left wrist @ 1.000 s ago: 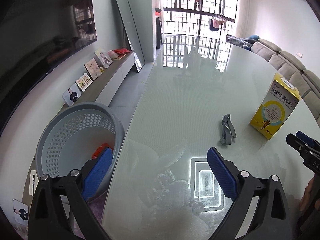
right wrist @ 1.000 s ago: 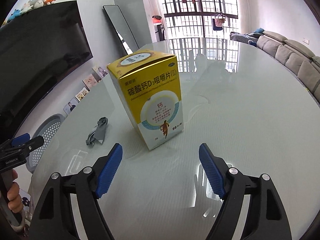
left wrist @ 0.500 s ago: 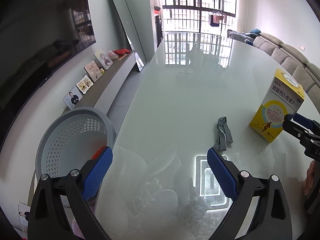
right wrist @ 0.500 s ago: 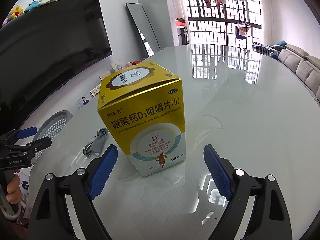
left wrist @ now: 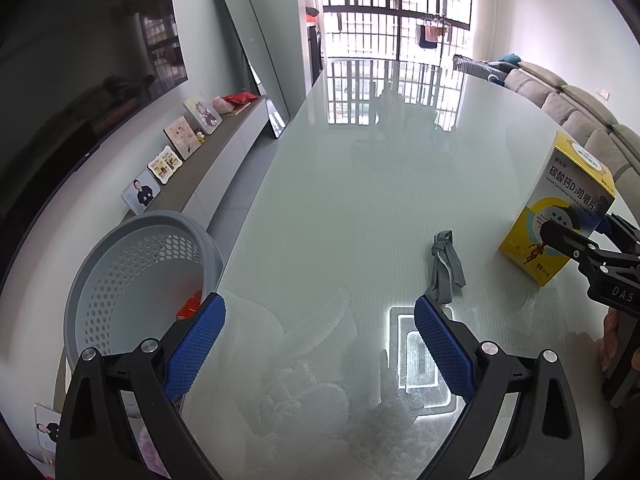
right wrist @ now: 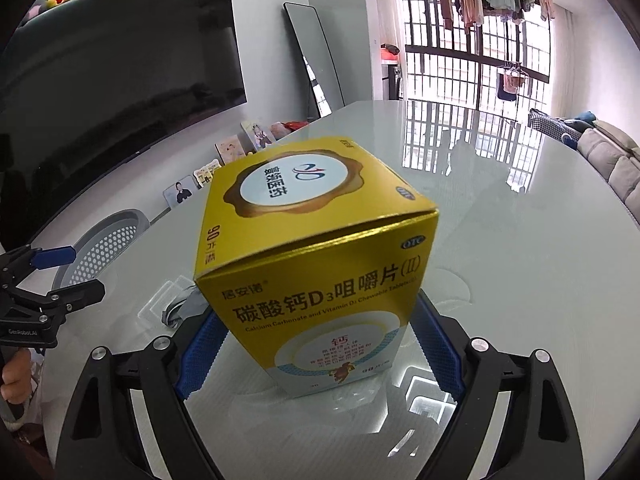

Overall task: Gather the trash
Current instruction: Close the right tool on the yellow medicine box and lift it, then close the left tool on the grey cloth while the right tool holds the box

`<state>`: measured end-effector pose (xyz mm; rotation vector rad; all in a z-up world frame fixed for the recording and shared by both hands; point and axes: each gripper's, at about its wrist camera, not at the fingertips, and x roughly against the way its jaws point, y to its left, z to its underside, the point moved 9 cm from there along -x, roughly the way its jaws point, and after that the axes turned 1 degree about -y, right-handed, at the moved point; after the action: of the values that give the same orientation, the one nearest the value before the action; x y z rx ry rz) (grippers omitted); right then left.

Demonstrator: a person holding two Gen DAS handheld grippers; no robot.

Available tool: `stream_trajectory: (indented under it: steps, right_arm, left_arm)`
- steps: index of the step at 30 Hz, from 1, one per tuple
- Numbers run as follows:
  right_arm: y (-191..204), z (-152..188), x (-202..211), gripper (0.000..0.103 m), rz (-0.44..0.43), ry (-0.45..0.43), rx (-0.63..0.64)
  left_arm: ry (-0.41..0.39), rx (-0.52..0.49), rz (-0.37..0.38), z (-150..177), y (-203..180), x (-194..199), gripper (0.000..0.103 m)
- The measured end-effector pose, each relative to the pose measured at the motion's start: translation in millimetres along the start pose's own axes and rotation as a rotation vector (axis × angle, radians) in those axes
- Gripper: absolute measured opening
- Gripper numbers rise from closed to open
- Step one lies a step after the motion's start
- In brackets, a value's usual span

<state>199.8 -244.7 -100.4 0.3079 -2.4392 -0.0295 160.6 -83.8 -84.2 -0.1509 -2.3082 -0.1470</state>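
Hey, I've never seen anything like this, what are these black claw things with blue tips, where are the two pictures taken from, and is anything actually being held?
No robot here: a person holds a hand-operated two-finger gripper in each hand, and a wide-angle camera on each looks forward along its fingers. One picture comes from the left gripper, the other from the right gripper. Each view also catches the other gripper at its edge.

On the glass table stand a yellow medicine box, upright, and a crumpled grey strip lying flat beside it. A grey perforated basket sits just off the table's edge with something red inside.

The left gripper is open over bare glass, holding nothing. The right gripper's blue pads flank the box, which hides their tips; it has just been opening and looks open, not yet gripping.
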Motion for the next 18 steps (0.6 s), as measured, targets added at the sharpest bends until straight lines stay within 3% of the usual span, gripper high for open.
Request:
stream_trajectory:
  steps: [12,15,18]
  right_arm:
    - [11,-6,-15,0.083,-0.01,0.011,0.024]
    - [7,-7,-11,0.075,-0.023,-0.012,0.009]
    - [7,-6,-11,0.075,-0.029,-0.014,0.01]
  left_arm:
    - [0.001,-0.004,0.015,-1,-8,-6,0.094]
    - [0.004,-0.01,0.021,-1,-12,-9,0.094]
    - [0.011,-0.014,0.031,0,-17,-12,0.094]
